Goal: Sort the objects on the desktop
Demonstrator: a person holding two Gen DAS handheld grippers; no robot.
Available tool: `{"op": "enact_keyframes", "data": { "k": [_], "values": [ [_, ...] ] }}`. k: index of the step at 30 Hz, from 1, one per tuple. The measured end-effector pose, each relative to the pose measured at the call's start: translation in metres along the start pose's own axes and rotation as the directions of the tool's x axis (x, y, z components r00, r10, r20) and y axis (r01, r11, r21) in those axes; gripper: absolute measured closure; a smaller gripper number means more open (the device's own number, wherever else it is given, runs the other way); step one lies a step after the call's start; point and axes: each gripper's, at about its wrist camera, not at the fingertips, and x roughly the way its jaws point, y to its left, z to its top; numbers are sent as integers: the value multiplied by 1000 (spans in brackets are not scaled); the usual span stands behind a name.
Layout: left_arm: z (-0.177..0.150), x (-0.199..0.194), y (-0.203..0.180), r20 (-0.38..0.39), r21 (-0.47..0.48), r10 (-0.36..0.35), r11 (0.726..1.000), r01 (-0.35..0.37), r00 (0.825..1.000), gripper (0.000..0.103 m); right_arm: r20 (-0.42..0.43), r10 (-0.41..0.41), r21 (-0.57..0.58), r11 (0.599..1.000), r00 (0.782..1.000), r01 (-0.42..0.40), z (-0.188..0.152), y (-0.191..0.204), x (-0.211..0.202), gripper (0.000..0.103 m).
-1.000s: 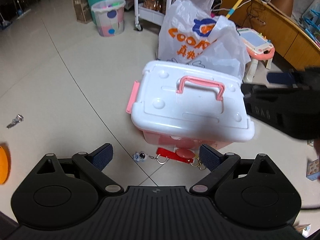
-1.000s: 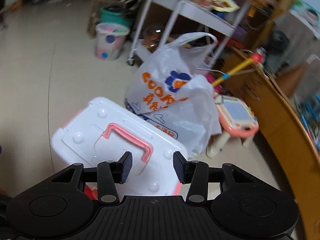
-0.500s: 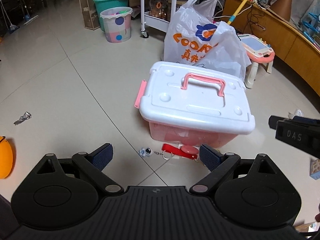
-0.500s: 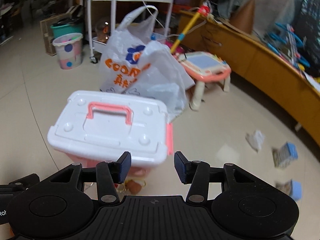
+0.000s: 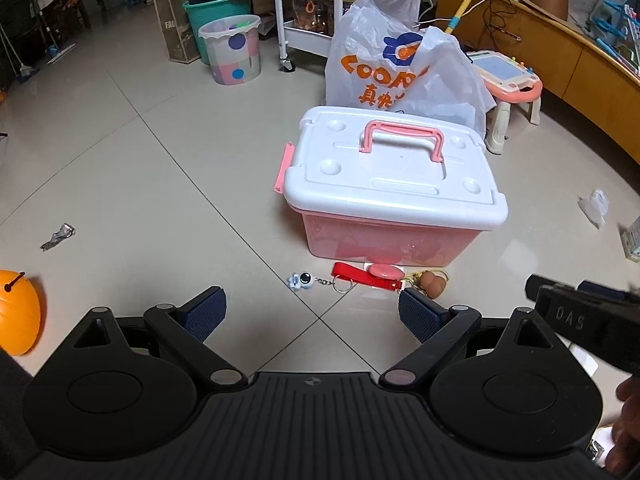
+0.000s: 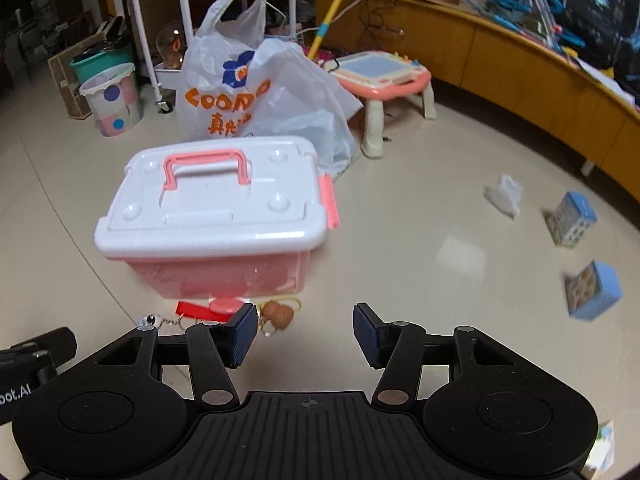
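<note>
Both grippers hovered over the tiled floor (image 5: 120,168) with nothing between their fingers: the left gripper (image 5: 312,316) spread wide and the right gripper (image 6: 305,334) released as well. The pink storage box (image 5: 390,196) sat on the floor with its white lid closed and its handle lying flat, just in front of a white shopping bag (image 5: 396,56). Against the box's near side lay 3 keychains in a row: an astronaut keychain (image 5: 301,280), a red keychain (image 5: 368,276) and a brown keychain (image 5: 432,285).
</note>
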Motion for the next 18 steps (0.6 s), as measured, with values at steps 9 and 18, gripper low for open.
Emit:
{"op": "enact_keyframes", "data": {
  "k": [9,18],
  "values": [
    [-3,-8,1,15,11,2,1000,-2,1000,8,-3,12,54,998,1000,-12,-9,-5,-8,51],
    [-4,-10,0,34,30,7,1000,-8,999,8,-5,15,51,999,1000,-15,-10,-5,-7,48]
  ]
}}
